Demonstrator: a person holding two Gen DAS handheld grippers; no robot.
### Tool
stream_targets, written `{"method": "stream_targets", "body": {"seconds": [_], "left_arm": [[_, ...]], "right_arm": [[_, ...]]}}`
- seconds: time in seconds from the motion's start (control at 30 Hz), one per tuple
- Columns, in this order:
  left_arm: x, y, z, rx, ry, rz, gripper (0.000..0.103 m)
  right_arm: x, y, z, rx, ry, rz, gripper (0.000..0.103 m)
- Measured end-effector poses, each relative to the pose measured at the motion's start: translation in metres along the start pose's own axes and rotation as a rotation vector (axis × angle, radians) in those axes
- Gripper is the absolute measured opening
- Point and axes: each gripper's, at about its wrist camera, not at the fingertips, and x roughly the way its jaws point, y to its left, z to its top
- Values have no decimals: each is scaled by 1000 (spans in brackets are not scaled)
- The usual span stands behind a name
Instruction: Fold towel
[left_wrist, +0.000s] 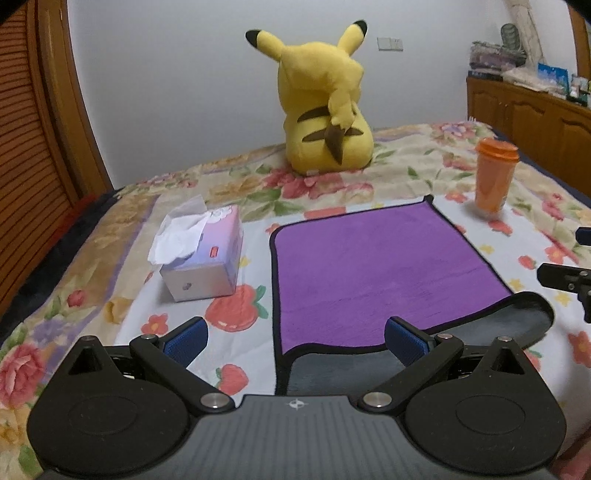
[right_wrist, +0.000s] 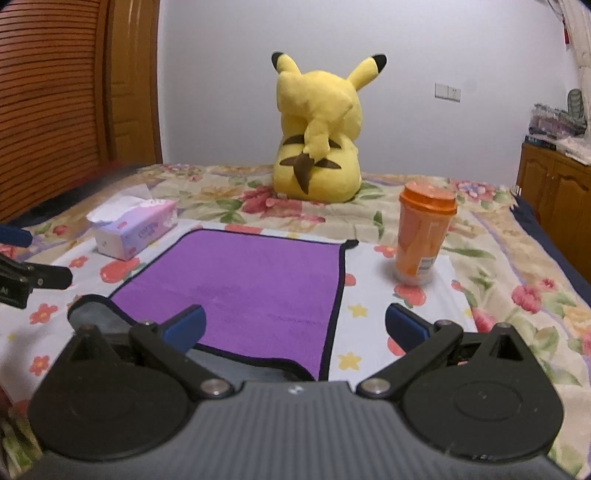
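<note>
Both tools are wide apart, nothing between the blue pads. The left tool (left_wrist: 295, 341) hovers over the near left corner of the purple towel (left_wrist: 373, 273), which lies on the flowered bed cover (left_wrist: 424, 162), black-trimmed, with its near edge flipped back to bare the grey underside. The left view catches that grey flap curling out toward the near right corner, where the other tool's black tip pokes in from the frame's right edge. Over to the right view: the right tool (right_wrist: 295, 328) hangs at the towel's (right_wrist: 251, 284) near right edge, and here the flap shows by the left pad and under the tool body. This view alone reads the label on the orange cup (right_wrist: 423, 236), upright just right of the towel's far corner. The tissue box (left_wrist: 207, 254) sits just left of the towel. The towel's sides run straight away toward the yellow plush (left_wrist: 325, 107); its long axis I can't call through this lens.
</note>
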Motion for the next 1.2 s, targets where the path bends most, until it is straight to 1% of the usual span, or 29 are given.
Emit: {"method": "stream_targets", "body": {"seconds": [0.17,0.33,0.43,0.63,0.7,0.8,0.87,0.9,1.07,1.2], "left_arm": [[19,10,0,-18,45,-13,103],[33,19,0,-45,62,-27,103],[42,24,-2,-49,86,-33,99],[58,29,-7,-54,138,-76,86],[63,29,-9,-54,161,-99,78],[68,27,-13,-50,190,-128,70],[70,25,-15,-54,206,-148,66],[72,24,-16,-53,215,-159,63],[74,23,-20,-59,237,-177,56],[76,23,-22,-69,258,-191,51]], "right_arm": [[15,-4,-5,3,52,8,103],[28,-5,-10,4,115,27,103],[34,-4,-13,5,148,40,103],[43,-7,-17,11,193,57,102],[45,-7,-18,11,206,61,102],[48,-7,-20,14,226,68,102],[50,-7,-21,16,241,77,96],[51,-7,-22,18,251,85,90],[53,-7,-24,21,280,106,88],[54,-8,-25,29,291,121,81]]}}
